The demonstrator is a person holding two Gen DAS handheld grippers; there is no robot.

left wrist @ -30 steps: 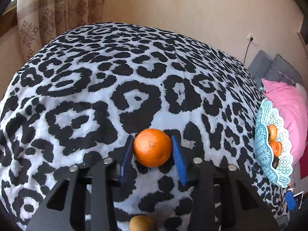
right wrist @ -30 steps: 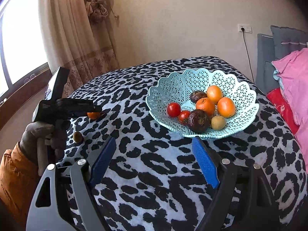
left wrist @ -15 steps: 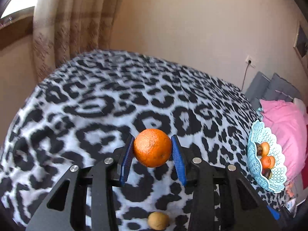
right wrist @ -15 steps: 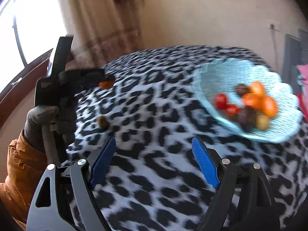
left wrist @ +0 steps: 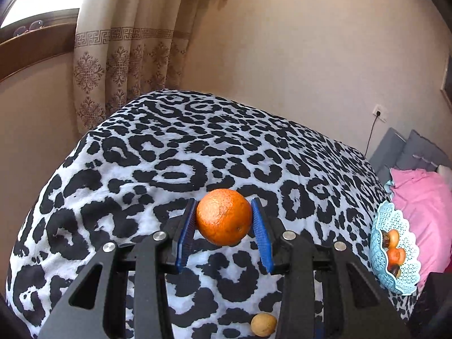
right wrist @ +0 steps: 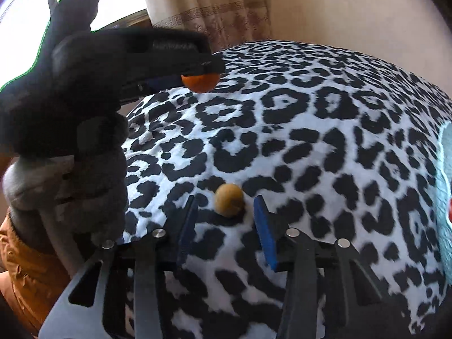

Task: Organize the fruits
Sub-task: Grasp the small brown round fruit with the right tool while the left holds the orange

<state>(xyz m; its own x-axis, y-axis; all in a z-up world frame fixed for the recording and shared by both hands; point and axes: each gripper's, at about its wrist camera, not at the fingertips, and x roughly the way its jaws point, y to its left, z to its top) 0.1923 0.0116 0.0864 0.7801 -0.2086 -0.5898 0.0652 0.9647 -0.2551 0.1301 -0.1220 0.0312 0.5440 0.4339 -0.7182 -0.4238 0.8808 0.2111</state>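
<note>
My left gripper (left wrist: 223,218) is shut on an orange (left wrist: 224,216) and holds it above the leopard-print bed (left wrist: 169,155). The orange also shows in the right wrist view (right wrist: 200,82), under the left gripper's body. A small yellow-brown fruit (right wrist: 229,204) lies on the bed, just ahead of my right gripper (right wrist: 226,212), which is open around it without touching. The same fruit shows low in the left wrist view (left wrist: 263,324). The light blue basket (left wrist: 406,276) with several fruits stands at the far right.
A pink pillow (left wrist: 423,197) and grey cushions lie behind the basket. Curtains (left wrist: 124,65) and a window sill stand at the bed's far left. The gloved hand (right wrist: 70,175) holding the left gripper fills the left of the right wrist view.
The left gripper has risen with the orange, well off the bed. The right gripper has swung left from the basket and come down to the small yellow-brown fruit.
</note>
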